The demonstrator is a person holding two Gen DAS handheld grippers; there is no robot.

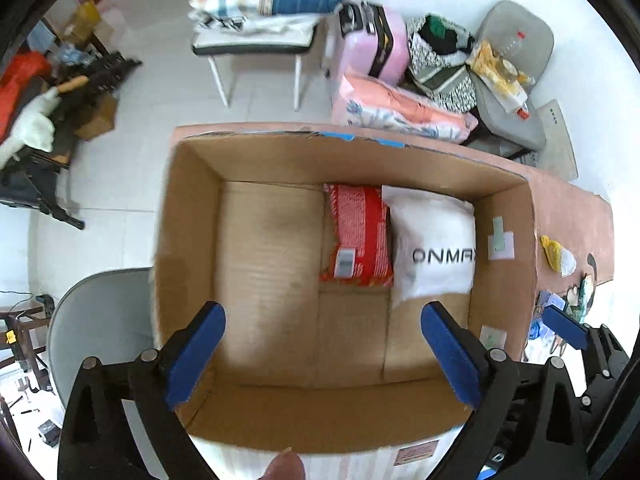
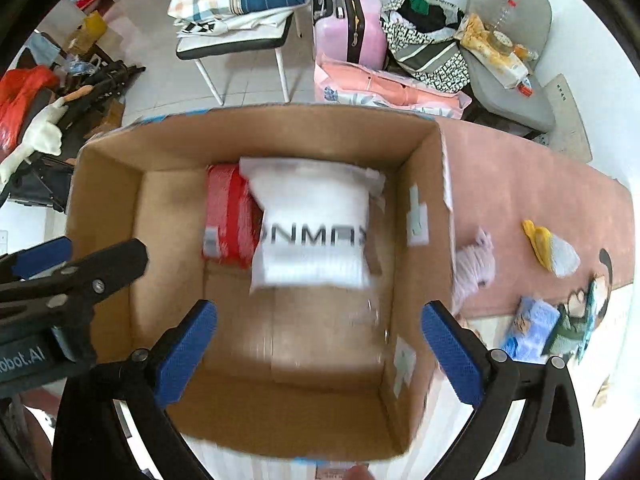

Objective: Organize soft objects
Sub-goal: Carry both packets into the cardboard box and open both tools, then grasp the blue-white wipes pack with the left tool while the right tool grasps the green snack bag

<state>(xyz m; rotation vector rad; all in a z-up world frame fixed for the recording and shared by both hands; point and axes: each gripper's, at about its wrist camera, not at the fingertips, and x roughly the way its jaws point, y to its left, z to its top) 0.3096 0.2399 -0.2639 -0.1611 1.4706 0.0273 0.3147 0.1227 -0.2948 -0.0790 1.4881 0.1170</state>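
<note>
Hovering over the open cardboard box (image 1: 192, 216), the left gripper (image 1: 324, 352) and right gripper (image 2: 320, 350) both stand wide apart, holding nothing. Inside, the white packet (image 1: 434, 240) lies against the red packet (image 1: 358, 234) — its lettering blurred in the right view. A pink soft item (image 2: 476, 264) sits outside on the table (image 2: 520, 168), half hidden by the box wall.

We're in a lived-in home room: white tiled floor (image 1: 132, 128), bedding-piled chair (image 1: 256, 36) at twelve o'clock, pink suitcase (image 1: 370, 42) and stuffed bags (image 1: 440, 56) at one o'clock.
</note>
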